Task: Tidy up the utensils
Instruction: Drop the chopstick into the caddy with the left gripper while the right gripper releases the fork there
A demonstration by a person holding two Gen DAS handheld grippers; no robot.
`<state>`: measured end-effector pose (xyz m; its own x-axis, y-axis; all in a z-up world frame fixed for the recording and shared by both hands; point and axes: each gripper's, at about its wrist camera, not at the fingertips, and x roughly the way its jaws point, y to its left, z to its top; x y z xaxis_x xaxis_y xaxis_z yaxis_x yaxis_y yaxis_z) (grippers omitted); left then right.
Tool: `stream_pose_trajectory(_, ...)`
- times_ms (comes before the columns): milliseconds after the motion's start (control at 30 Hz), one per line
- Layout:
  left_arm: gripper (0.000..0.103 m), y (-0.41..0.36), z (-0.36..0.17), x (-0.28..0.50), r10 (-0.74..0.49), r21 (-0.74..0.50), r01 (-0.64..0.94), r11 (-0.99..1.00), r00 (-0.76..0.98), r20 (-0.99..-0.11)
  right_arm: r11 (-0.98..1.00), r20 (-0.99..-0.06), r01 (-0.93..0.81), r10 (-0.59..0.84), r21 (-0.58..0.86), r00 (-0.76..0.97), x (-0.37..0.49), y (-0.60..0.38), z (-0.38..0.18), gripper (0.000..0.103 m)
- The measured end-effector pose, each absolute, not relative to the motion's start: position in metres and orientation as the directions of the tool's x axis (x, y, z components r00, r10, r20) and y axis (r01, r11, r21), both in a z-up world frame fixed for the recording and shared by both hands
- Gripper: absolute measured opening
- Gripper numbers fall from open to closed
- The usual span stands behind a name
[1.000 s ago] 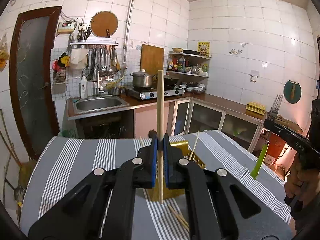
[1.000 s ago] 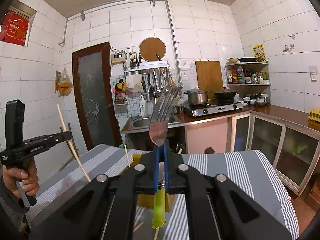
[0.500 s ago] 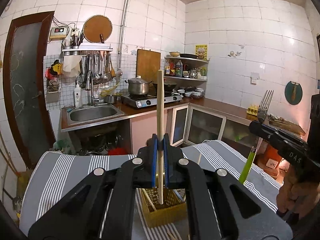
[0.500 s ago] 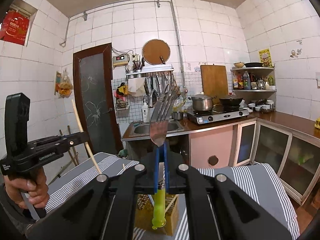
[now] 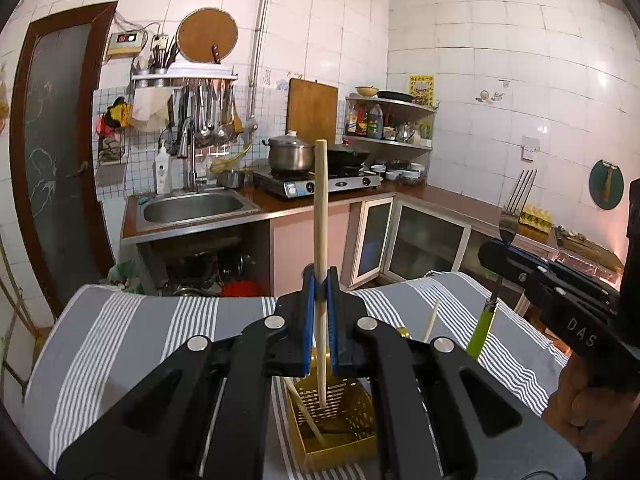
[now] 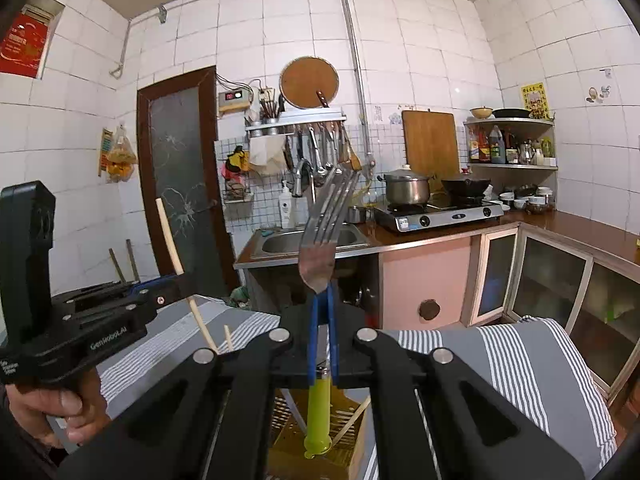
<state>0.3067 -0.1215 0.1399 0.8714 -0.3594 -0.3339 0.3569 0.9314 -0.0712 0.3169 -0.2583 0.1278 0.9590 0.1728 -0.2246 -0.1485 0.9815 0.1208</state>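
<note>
Left wrist view: my left claw (image 5: 320,300) is clamped tight on a wooden chopstick (image 5: 320,208), which stands upright between the blue pads. Its lower tip hangs inside the yellow perforated utensil basket (image 5: 352,412), above the basket floor; I cannot tell whether it touches anything. One chopstick lies slanted in the basket's left part (image 5: 304,412), and another stick (image 5: 432,322) pokes up just beyond the basket's far right corner. The basket sits on the bench (image 5: 132,332), which is covered in a grey cloth with white stripes, near the middle of its near edge.

Right wrist view: my right claw (image 6: 322,320) is closed fully on a fork (image 6: 320,248) at the neck, tines up and leaning slightly right. The fork's green handle (image 6: 318,420) points down into the same basket (image 6: 348,452), with its end low inside. A loose chopstick (image 6: 352,420) leans beside the handle.

Both claws are held side by side over the basket, each visible from the other's camera. A person's hand (image 6: 48,412) grips the left tool's handle at the bench's left edge.
</note>
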Motion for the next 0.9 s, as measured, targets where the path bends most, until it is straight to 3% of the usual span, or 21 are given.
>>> stream_pose_trajectory(267, 0.004, -0.129, 0.108, 0.325, -0.348, -0.096, 0.338, 0.936, 0.856, -0.382, 0.984, -0.319, -0.139, 0.169, 0.115, 0.933, 0.346, -0.249, 0.096, 0.006)
stream_pose_trajectory(333, 0.017, -0.130, 0.099, 0.329, -0.341, -0.101, 0.329, 0.939, 0.850, -0.402, 0.986, -0.349, -0.121, 0.155, 0.116, 0.924, 0.353, -0.249, 0.089, 0.011)
stream_pose_trajectory(367, 0.036, -0.129, 0.097, 0.330, -0.333, -0.103, 0.320, 0.942, 0.850, -0.407, 0.986, -0.350, -0.116, 0.152, 0.121, 0.924, 0.352, -0.251, 0.088, 0.012)
stream_pose_trajectory(400, 0.047, -0.126, 0.096, 0.331, -0.328, -0.112, 0.311, 0.944, 0.852, -0.408, 0.986, -0.352, -0.113, 0.151, 0.126, 0.924, 0.352, -0.253, 0.087, 0.018)
stream_pose_trajectory(433, 0.049, -0.123, 0.097, 0.329, -0.330, -0.125, 0.306, 0.944, 0.853, -0.405, 0.985, -0.349, -0.112, 0.151, 0.129, 0.925, 0.351, -0.255, 0.087, 0.029)
stream_pose_trajectory(567, 0.053, -0.110, 0.108, 0.320, -0.315, -0.123, 0.291, 0.949, 0.863, -0.394, 0.987, -0.314, -0.081, 0.122, 0.140, 0.942, 0.338, -0.271, 0.098, 0.036)
stream_pose_trajectory(700, 0.054, -0.089, 0.114, 0.300, -0.279, -0.111, 0.256, 0.960, 0.877, -0.392, 0.989, -0.293, -0.035, 0.077, 0.147, 0.953, 0.309, -0.296, 0.103, 0.037)
stream_pose_trajectory(900, 0.055, -0.048, 0.096, 0.251, -0.214, -0.073, 0.202, 0.977, 0.877, -0.429, 0.991, -0.386, 0.033, 0.019, 0.127, 0.922, 0.248, -0.323, 0.066, 0.037)
